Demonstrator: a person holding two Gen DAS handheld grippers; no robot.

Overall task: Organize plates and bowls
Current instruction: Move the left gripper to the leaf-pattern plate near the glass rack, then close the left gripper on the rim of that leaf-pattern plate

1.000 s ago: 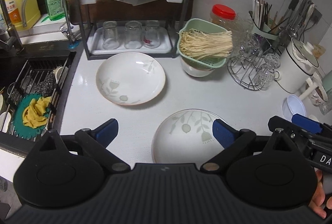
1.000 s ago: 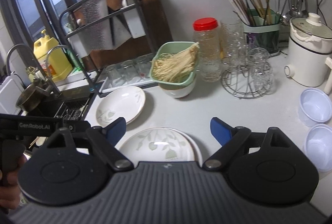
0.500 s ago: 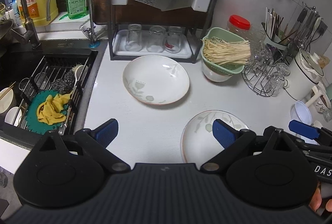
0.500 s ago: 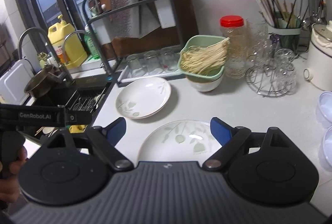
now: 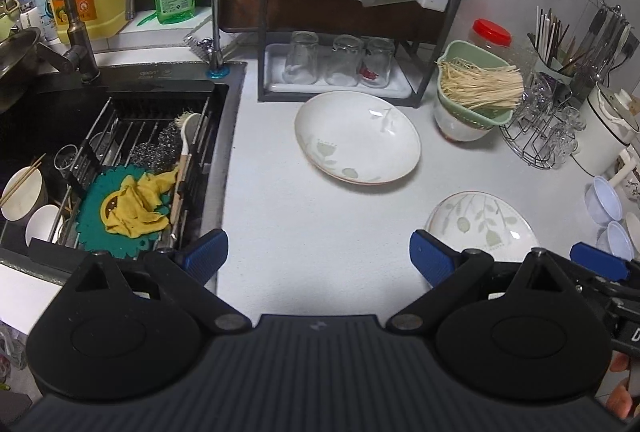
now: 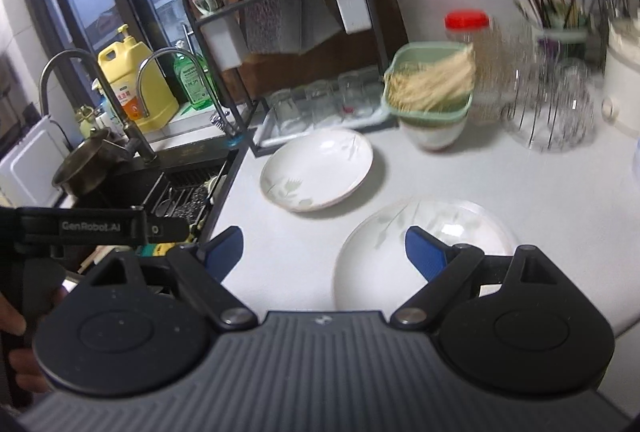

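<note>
A deep white plate with a leaf print (image 5: 358, 138) lies on the white counter in front of the dish rack; it also shows in the right wrist view (image 6: 316, 174). A flatter leaf-print plate (image 5: 482, 222) lies nearer and to the right, also in the right wrist view (image 6: 404, 248). Small white bowls (image 5: 604, 198) sit at the far right. My left gripper (image 5: 318, 258) is open and empty above bare counter beside the sink. My right gripper (image 6: 324, 252) is open and empty, its right finger over the near plate's left part.
The sink (image 5: 108, 136) with a rack, cloth and bowls lies left. A black dish rack (image 5: 340, 80) with glasses stands at the back. A green basket of noodles (image 5: 474, 92), a glass holder (image 5: 548, 136), a utensil holder and a white pot (image 5: 608, 136) stand at the right.
Both grippers have swung left and pulled back. The plates have shifted right in both views and more of the sink shows. Both grippers stay open.
</note>
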